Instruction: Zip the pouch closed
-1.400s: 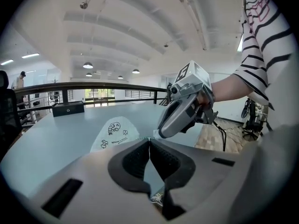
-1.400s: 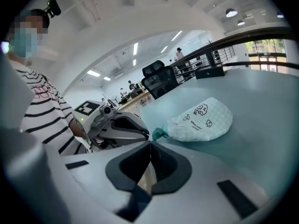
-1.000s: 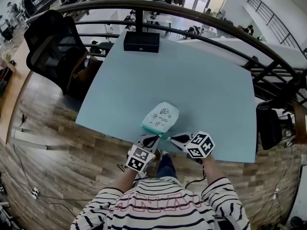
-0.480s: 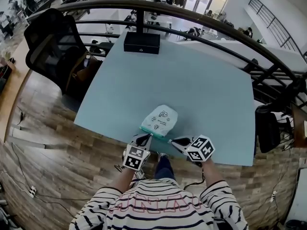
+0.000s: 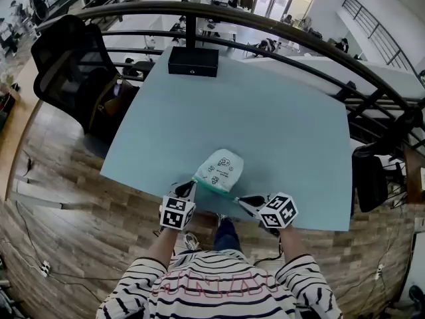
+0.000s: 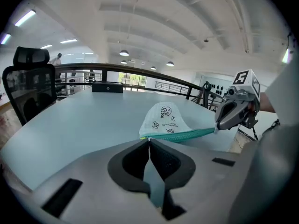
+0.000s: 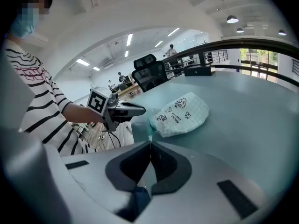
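Note:
A white printed pouch lies near the front edge of the pale blue table, its teal zipper facing me. My left gripper is shut on the zipper pull at the zipper's left end, also seen at its jaw tips in the left gripper view, pouch. My right gripper is shut on the zipper's right end; the left gripper view shows that right gripper pinching the teal zipper. In the right gripper view the pouch lies just past the shut jaws, with the left gripper at its far corner.
A black box sits at the table's far edge. A black office chair stands off the left side, and a dark railing curves behind. Both grippers hang over the table's front edge, close to my striped sleeves.
My left gripper slid left along the zipper, from near its middle to its left end. The pouch shifted slightly. The right gripper stayed put.

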`<action>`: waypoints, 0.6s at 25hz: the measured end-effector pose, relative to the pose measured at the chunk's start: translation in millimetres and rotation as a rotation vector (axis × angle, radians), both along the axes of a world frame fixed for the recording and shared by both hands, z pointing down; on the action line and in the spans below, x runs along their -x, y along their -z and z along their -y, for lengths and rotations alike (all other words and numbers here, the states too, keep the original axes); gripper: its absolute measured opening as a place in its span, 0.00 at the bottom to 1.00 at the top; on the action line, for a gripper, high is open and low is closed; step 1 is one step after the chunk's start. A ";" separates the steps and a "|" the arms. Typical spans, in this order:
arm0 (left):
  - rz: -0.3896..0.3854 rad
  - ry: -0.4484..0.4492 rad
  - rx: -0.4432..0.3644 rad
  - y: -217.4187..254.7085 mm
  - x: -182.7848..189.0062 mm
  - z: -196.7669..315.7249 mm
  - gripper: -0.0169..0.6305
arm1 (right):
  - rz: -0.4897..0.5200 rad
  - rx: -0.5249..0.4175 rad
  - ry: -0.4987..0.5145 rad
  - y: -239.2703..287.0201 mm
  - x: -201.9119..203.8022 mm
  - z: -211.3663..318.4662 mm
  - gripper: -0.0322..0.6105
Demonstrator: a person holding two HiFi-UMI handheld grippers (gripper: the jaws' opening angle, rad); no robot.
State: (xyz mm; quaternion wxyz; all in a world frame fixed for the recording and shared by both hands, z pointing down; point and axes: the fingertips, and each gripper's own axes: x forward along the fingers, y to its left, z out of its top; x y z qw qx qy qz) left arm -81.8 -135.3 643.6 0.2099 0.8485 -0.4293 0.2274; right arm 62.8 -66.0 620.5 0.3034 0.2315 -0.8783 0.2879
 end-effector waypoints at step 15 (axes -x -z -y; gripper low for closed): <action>0.246 -0.141 -0.048 -11.0 7.1 70.0 0.07 | 0.068 -0.047 -0.121 -7.8 42.1 15.6 0.09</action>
